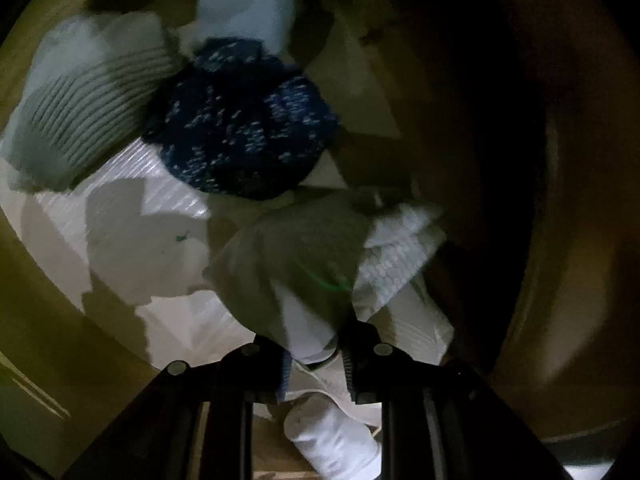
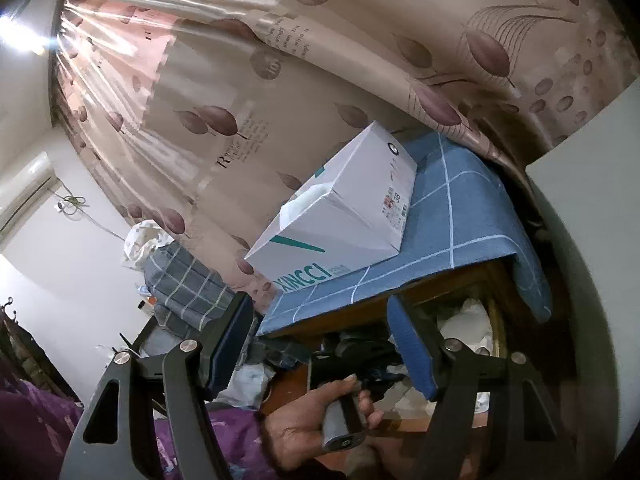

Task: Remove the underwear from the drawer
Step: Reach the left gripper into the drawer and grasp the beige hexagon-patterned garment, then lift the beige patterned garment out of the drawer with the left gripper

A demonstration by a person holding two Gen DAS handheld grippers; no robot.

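Down inside the drawer, the left gripper pinches white underwear so it lifts clear; the right gripper waits outside, spread wide, empty.

Left claw clamped, right claw agape

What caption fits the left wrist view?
Left gripper shut on pale cloth inside dim drawer, beside a navy speckled garment.
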